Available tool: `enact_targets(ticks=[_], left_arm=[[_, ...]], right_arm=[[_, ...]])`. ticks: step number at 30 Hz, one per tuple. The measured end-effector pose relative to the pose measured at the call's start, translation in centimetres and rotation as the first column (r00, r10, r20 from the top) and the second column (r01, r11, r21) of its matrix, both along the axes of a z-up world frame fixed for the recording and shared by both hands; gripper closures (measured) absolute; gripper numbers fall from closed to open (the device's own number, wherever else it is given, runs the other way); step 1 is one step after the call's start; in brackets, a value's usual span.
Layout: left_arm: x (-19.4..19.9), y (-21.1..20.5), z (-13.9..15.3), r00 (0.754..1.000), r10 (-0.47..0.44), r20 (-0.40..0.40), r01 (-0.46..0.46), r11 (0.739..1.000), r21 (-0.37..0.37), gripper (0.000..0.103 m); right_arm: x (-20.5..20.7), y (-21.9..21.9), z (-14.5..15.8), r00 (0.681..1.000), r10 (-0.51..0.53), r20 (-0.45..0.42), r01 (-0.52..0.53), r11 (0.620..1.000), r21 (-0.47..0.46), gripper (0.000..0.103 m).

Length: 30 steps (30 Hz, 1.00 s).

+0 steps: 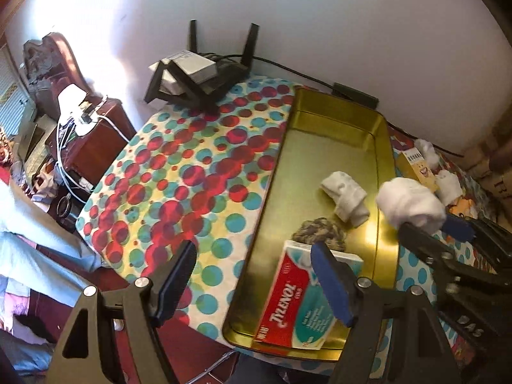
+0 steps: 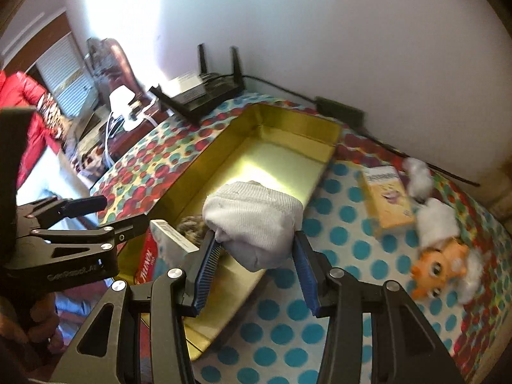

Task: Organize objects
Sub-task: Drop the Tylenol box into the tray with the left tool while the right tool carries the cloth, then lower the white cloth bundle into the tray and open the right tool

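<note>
A gold tin tray (image 1: 336,147) lies on the spotted tablecloth. In it are a rolled white sock (image 1: 345,198), a brown knitted bundle (image 1: 320,230) and a red Tylenol box (image 1: 294,300). My left gripper (image 1: 252,278) hangs open above the tray's near left rim, with its right finger in front of the box and nothing gripped. My right gripper (image 2: 256,256) is shut on a second rolled white sock (image 2: 256,220), held over the tray's (image 2: 288,160) right side. The left gripper (image 2: 112,214) shows at the left of the right wrist view.
Right of the tray, a yellow box (image 2: 387,198), white fluff (image 2: 419,172) and an orange plush toy (image 2: 448,256) lie on the cloth. A black router (image 1: 204,76) and cables sit by the back wall. A cluttered wooden stand (image 1: 96,134) is to the left.
</note>
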State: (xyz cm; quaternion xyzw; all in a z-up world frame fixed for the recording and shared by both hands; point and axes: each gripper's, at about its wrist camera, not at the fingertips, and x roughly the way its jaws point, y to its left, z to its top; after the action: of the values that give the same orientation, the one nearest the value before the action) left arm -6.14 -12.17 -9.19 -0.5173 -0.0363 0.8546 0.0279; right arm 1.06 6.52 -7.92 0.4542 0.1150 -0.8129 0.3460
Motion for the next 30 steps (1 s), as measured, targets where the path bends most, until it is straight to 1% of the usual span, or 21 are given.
enact_targets(ticks=[3,10,16,19,20,21,22,23,27,30], left_arm=[[0.1,-0.7,0.0,1.000,0.017,0.000,-0.017,1.000,0.000,0.027],[0.3,-1.5,0.2,0.999,0.035,-0.014,-0.035,0.999,-0.008,0.027],[0.0,-1.8,0.1,0.999,0.041,-0.013,-0.041,0.999,-0.013,0.027],[-0.1,-1.6,0.2,0.999,0.042,-0.018,-0.042,0.999,-0.014,0.027],[-0.2,-1.5,0.3,0.999,0.041,-0.021,-0.041,0.999,-0.013,0.027],[-0.3,-1.5,0.3,0.999,0.042,-0.025,-0.042,0.999,-0.009,0.027],[-0.4,-1.4,0.3,0.999,0.043,-0.028,-0.043,0.999,-0.007,0.027],[-0.6,-1.2,0.3,0.999,0.042,-0.028,-0.042,0.999,-0.007,0.027],[-1.2,0.0,0.2,1.000,0.021,-0.022,-0.022,1.000,0.000,0.027],[-1.5,1.6,0.7,0.999,-0.009,-0.044,0.009,1.000,-0.005,0.027]], right_arm=[[-0.1,-1.8,-0.8,0.999,0.035,-0.005,-0.035,0.999,0.017,0.059],[-1.2,-5.0,-2.8,0.998,0.064,0.004,-0.064,0.996,0.057,0.059],[-1.7,-6.2,-3.7,0.998,0.069,0.009,-0.069,0.995,0.074,0.058],[-1.7,-6.3,-3.8,0.997,0.074,0.010,-0.074,0.995,0.068,0.053],[-1.7,-6.2,-3.7,0.998,0.069,0.008,-0.070,0.996,0.056,0.043],[-1.7,-6.1,-3.6,0.998,0.062,0.009,-0.062,0.997,0.045,0.036],[-1.7,-5.6,-3.2,0.999,0.045,0.000,-0.045,0.999,0.021,0.024],[-1.6,-5.1,-2.8,0.999,0.030,-0.012,-0.030,1.000,0.003,0.023],[-1.6,-2.1,-0.8,0.998,-0.025,-0.060,0.022,0.998,-0.058,0.023],[-1.8,2.1,0.4,0.989,-0.115,-0.095,0.109,0.991,-0.073,0.023]])
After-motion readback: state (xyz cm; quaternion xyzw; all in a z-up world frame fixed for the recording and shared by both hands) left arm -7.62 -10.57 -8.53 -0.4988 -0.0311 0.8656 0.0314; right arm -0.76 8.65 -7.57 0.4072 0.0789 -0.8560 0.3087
